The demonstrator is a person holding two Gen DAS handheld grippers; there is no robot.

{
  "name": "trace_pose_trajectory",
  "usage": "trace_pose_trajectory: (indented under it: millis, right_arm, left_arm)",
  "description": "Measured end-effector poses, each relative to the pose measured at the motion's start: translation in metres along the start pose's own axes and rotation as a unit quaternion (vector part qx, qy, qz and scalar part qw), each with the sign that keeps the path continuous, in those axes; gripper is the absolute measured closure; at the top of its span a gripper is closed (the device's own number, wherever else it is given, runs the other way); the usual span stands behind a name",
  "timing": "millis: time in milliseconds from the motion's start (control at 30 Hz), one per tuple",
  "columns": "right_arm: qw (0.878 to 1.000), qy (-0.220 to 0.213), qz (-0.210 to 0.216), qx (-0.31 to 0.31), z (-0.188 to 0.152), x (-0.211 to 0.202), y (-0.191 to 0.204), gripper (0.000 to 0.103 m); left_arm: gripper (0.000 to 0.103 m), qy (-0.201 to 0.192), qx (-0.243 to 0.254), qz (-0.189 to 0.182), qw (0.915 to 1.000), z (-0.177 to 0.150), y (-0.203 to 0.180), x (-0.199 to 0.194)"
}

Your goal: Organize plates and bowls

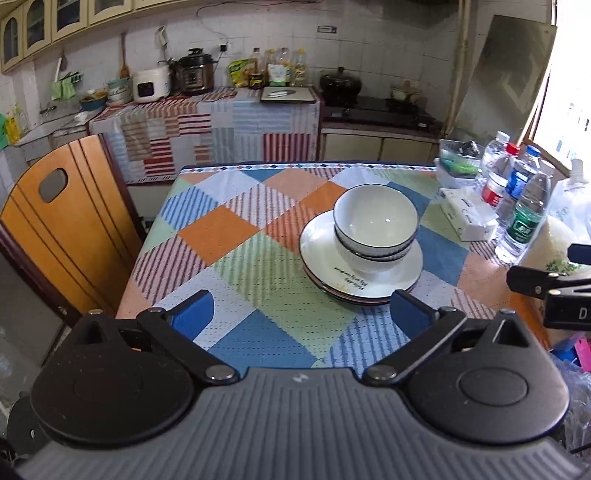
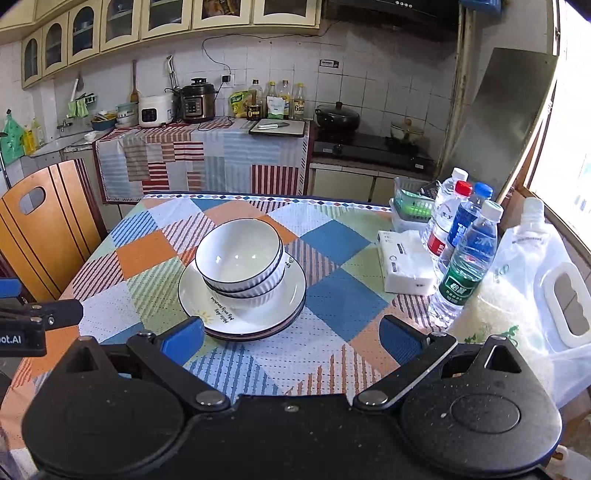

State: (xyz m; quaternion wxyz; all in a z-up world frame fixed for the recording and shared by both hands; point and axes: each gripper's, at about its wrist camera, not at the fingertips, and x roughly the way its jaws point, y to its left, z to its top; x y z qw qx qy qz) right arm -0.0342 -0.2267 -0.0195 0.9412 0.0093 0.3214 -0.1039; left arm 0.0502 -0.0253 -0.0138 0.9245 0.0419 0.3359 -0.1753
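Bowls (image 1: 375, 230) sitting nested on stacked plates (image 1: 360, 282) mid-table (image 1: 229, 236); left gripper (image 1: 301, 314) & right gripper (image 2: 291, 334) hanging near, jaws apart, empty. Stacking appears done; next, prob. w/drawing clear.

Bowls (image 2: 240, 258) nested on plates (image 2: 258, 314); bottles (image 2: 465, 254) right, on table (image 2: 332, 362).

I'm looking at a small kitchen with white tiled walls (image 2: 369, 74) and a row of cream wall cabinets with arched glass doors (image 2: 110, 26) up top. A patchwork cloth in orange, blue and green diamonds covers the table (image 2: 332, 236), and an orange wooden chair with a cut-out handle (image 1: 62, 221) sits at its left. Striped cloth hangs over the counter front (image 1: 221, 133). Strong daylight pours through the window on the right (image 2: 569, 147).
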Motion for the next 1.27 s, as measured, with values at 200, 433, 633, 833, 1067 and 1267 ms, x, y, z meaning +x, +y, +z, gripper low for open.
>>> trace_pose_trajectory:
  millis: [200,433,633,833,1067,1267]
  right_arm:
    - [1.000,-0.003,0.010,0.010,-0.012,-0.004,-0.006,0.001]
    - [1.000,-0.006,0.002,0.007,-0.018,-0.006,-0.005,0.001]
    - [1.000,-0.008,-0.005,0.002,-0.018,-0.008,-0.002,0.001]
    - [1.000,-0.001,-0.008,0.000,-0.018,-0.007,0.002,0.001]
    - [1.000,0.001,-0.007,0.006,-0.019,-0.004,0.001,0.001]
    - [1.000,0.003,-0.007,0.005,-0.020,-0.003,0.001,0.001]
  left_arm:
    - [0.000,-0.013,-0.003,0.027,0.9996,-0.009,-0.005,-0.001]
    - [0.000,-0.015,-0.006,0.045,0.9989,-0.011,-0.005,-0.006]
    - [0.000,-0.014,-0.001,0.048,0.9988,-0.010,-0.005,-0.010]
    - [0.000,-0.005,0.002,0.053,0.9986,-0.011,-0.005,-0.008]
    - [0.000,0.001,-0.005,0.056,0.9984,-0.013,0.000,-0.006]
    - [0.000,0.002,-0.003,0.057,0.9984,-0.012,-0.001,-0.007]
